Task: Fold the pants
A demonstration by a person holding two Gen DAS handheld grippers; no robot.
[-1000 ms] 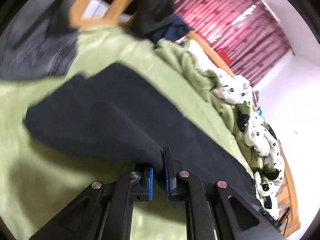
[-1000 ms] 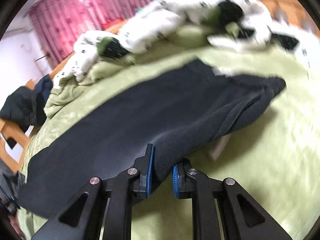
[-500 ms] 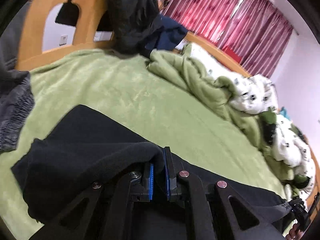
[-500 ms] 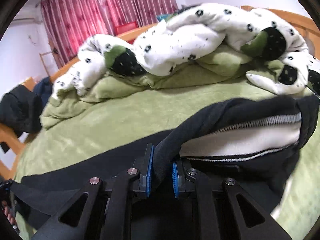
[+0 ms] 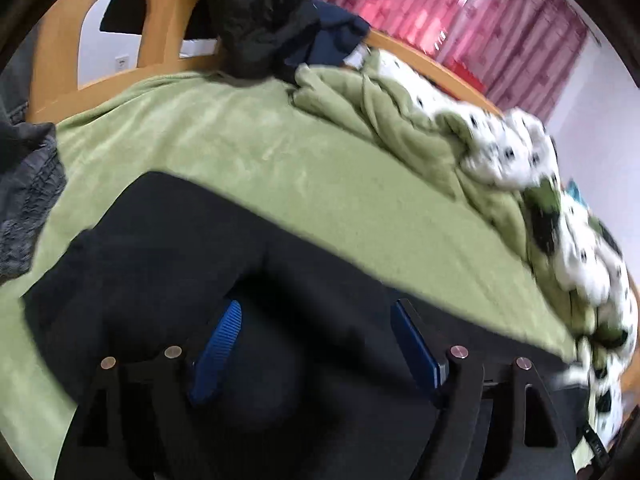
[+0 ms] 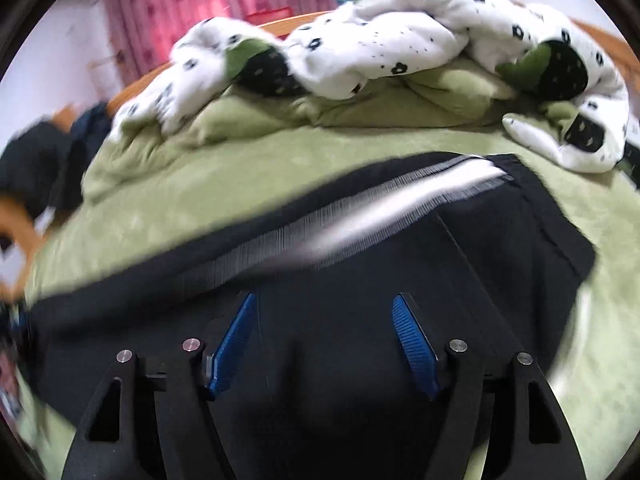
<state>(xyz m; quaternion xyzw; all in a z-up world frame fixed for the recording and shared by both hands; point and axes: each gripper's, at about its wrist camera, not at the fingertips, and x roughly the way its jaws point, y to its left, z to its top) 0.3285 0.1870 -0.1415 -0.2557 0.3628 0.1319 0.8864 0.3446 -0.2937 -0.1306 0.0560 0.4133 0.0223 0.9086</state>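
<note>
The black pants point(image 6: 360, 360) are laid folded on the green bed point(image 6: 180, 184). Both the left tongs point(image 5: 316, 344) and right tongs point(image 6: 324, 340) are opening, nothing pinched; fabric could be snagged and the fold dragged open on withdrawal.

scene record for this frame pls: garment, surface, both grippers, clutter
garment: black pants, lying on the bed, pale inner waistband showing in the right wrist view
surface: green blanket over the bed
left gripper: jaws opening, pads clear of the cloth, pants below them
right gripper: jaws opening, pads clear of the cloth, pants below them
clutter: white spotted duvet bunched along the far side; dark clothes on the wooden bed frame
background: red curtains
</note>
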